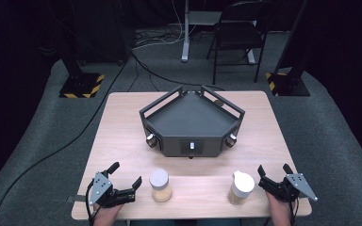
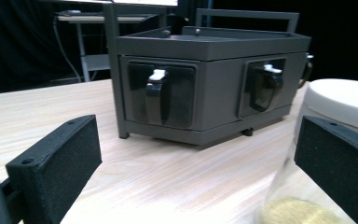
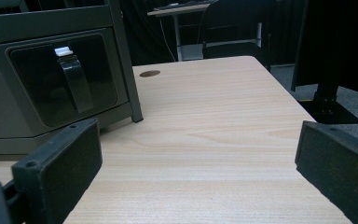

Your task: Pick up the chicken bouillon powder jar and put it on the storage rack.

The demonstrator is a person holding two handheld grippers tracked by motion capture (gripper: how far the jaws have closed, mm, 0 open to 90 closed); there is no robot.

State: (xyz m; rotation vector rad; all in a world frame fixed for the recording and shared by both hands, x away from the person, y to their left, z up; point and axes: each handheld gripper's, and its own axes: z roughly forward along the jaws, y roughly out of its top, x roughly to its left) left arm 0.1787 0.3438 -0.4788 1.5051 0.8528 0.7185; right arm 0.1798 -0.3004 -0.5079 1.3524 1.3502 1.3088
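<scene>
High view, L to R: left gripper [image 1: 125, 173] rests at the near-left edge of the wooden table [image 1: 122, 122], jaws wide apart, nothing btwn them. Just beside it to the right stands a clear jar w/ flat white lid [image 1: 160, 185], yellowish fill at the bottom. Center-back sits a dark grey angular tray box [image 1: 192, 122] w/ railings and latch handles on its front faces. Further right, a second jar w/ white spouted lid [image 1: 241, 187], pale contents. Right gripper [image 1: 274, 173] just beside it at the near-right edge, jaws also spread open, empty.
</scene>
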